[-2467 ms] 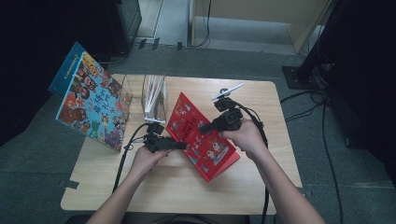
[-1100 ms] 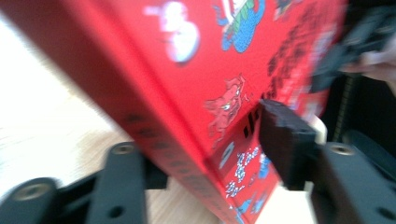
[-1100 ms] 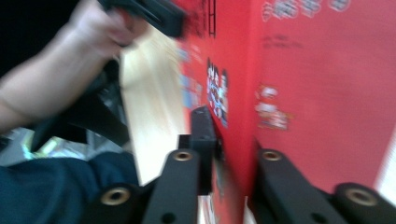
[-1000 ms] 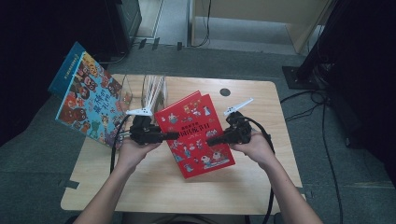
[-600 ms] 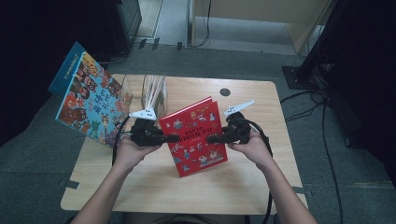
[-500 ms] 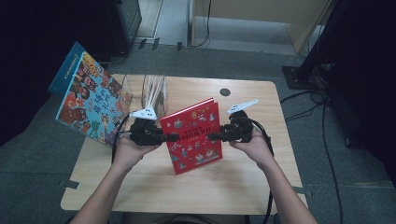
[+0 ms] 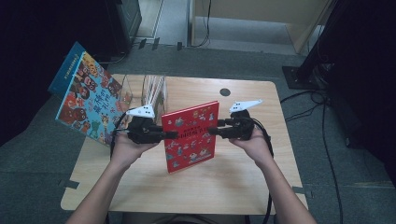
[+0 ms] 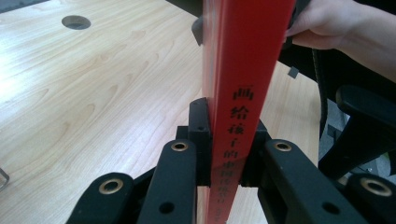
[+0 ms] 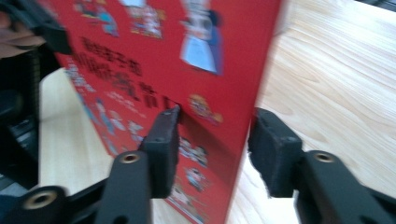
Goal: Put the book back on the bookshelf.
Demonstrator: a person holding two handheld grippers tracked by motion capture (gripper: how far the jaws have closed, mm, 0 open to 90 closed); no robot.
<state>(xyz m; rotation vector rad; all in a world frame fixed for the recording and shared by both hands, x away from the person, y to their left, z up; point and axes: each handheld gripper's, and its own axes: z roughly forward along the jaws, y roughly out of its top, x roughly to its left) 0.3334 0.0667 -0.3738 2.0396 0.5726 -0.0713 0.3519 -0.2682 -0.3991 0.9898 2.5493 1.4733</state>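
- Since a second ago, we have tipped the red book (image 7: 190, 136) from a slant on the counter (image 7: 233, 182) to nearly upright, its lower edge close over the wood; the left tongs (image 8: 227, 149) have just been closing and now pinch the spine edge between both pads.
- Our right tongs (image 9: 212, 140) have just been moving too: they straddle the book's opposite edge, one pad against the cover, the other standing a little off the back, so we judge them loose rather than clamped.
- From above, the left tongs (image 7: 169, 135) and right tongs (image 7: 210, 131) face each other across the book, a hand behind each.
- Step in hand, as we read it: standing the book up to slot it into the clear rack (image 7: 152, 91) behind, beside the propped picture book (image 7: 88, 99).
- Next calls for a firm right grip, then a level carry back toward the rack.
- Blur softens the right gripper view; whether the book's lower edge touches the counter we cannot tell.
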